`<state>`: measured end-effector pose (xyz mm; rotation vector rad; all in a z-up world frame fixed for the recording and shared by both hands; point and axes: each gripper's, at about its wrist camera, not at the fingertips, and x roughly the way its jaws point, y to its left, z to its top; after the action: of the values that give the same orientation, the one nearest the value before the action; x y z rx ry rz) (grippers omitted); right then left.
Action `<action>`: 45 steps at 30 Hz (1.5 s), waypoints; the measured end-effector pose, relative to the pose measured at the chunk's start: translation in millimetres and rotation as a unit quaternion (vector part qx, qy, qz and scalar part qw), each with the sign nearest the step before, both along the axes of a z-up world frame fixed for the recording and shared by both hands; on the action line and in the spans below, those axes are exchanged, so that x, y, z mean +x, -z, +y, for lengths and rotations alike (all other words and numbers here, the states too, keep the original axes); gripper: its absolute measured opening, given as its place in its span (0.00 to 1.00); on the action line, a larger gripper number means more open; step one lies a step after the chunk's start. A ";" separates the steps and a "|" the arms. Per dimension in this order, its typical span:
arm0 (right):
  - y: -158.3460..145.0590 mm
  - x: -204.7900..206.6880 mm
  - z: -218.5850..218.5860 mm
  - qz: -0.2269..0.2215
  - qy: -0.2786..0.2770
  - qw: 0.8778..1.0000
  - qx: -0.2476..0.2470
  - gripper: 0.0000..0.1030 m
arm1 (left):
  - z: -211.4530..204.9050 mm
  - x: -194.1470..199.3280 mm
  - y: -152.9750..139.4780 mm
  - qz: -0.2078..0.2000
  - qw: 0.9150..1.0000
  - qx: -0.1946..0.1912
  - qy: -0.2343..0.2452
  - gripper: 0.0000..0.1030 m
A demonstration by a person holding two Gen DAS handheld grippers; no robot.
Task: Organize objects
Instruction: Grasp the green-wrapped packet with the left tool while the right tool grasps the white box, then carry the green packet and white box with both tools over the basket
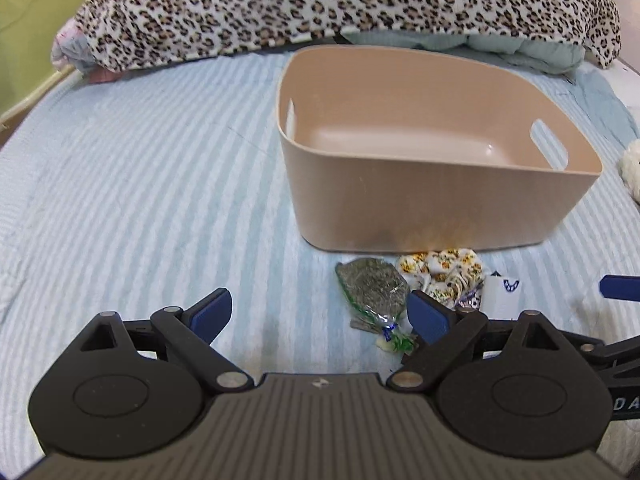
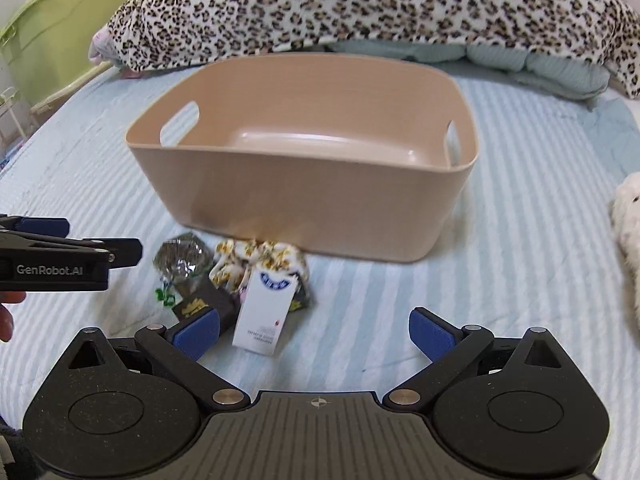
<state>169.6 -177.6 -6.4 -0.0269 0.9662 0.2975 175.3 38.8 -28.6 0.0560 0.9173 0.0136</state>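
An empty beige plastic bin (image 1: 400, 196) (image 2: 304, 208) stands on the striped bed. In front of it lies a small pile: a clear bag of dark green stuff (image 1: 372, 288) (image 2: 182, 258), a floral cloth scrunchie (image 1: 448, 268) (image 2: 256, 258), a white carton (image 2: 266, 308) (image 1: 500, 292) and a dark packet (image 2: 200, 300). My left gripper (image 1: 320, 314) is open and empty, just left of the pile. My right gripper (image 2: 314, 330) is open and empty, its left finger close to the carton. The left gripper also shows in the right wrist view (image 2: 60, 258).
A leopard-print blanket (image 1: 320, 4) (image 2: 360, 4) is heaped behind the bin over a pale quilt. A green plastic box (image 2: 60, 28) stands at the far left off the bed. A white fluffy thing (image 2: 628, 232) lies at the right edge.
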 end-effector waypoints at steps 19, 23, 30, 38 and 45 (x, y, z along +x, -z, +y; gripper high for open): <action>46.8 18.4 7.5 0.058 -0.005 0.997 0.057 0.66 | -3.4 29.0 40.0 0.009 0.998 -0.045 0.038 0.37; 46.2 16.7 9.2 0.056 -0.010 0.996 0.065 0.46 | -4.5 31.3 41.4 0.014 0.997 -0.057 0.048 0.21; 44.5 16.8 3.0 0.052 -0.007 0.996 0.072 0.28 | -6.0 25.1 35.8 0.016 0.997 -0.055 0.051 0.18; 23.5 8.4 -5.8 0.029 0.000 0.996 0.081 0.28 | -2.6 7.7 12.5 -0.005 0.998 -0.044 0.053 0.17; -6.9 -1.3 -19.6 -0.005 0.002 0.996 0.092 0.28 | -1.6 -8.6 -20.9 -0.047 0.997 -0.030 0.059 0.17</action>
<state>168.3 -197.3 0.5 0.1423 0.9265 0.3809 166.7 37.2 -7.7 0.0521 0.8183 -0.1196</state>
